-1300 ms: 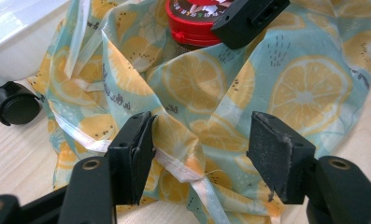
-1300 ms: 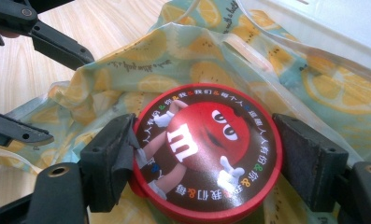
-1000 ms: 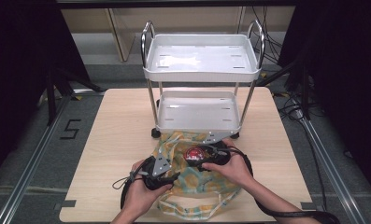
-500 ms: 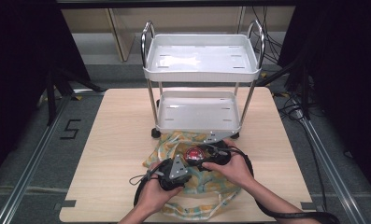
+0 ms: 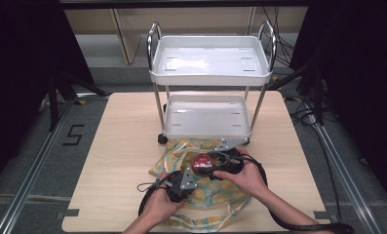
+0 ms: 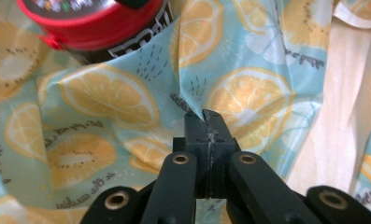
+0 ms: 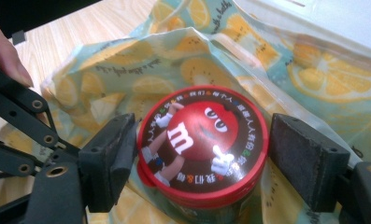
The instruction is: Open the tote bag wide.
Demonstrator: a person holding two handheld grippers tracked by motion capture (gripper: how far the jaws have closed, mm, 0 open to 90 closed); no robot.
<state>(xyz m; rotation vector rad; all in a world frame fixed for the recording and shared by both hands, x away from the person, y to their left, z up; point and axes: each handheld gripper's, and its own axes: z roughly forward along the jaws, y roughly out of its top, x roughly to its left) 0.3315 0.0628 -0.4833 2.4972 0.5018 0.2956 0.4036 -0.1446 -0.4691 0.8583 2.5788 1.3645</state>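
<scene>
A lemon-print fabric bag (image 5: 215,195) lies crumpled on the wooden table in front of the cart. A round candy tub with a red lid (image 7: 197,126) stands upright in the bag's mouth. My right gripper (image 7: 204,142) spans the tub, its pads closed against the lid's two sides. My left gripper (image 6: 206,116) has just been closing and is now shut, pinching a raised fold of the bag (image 6: 103,98) just below the tub (image 6: 94,23). In the high view the left gripper (image 5: 193,174) sits close beside the right gripper (image 5: 204,165) over the bag.
A white two-tier cart (image 5: 210,78) on castors stands at the table's far middle, its lower tray (image 5: 208,131) just behind the bag. Bare tabletop (image 5: 123,131) lies to the left and right. The bag's straps trail toward the near table edge.
The left gripper moved right and slightly down onto the bag and closed on a fold of fabric. The right gripper and the tub stayed put.
</scene>
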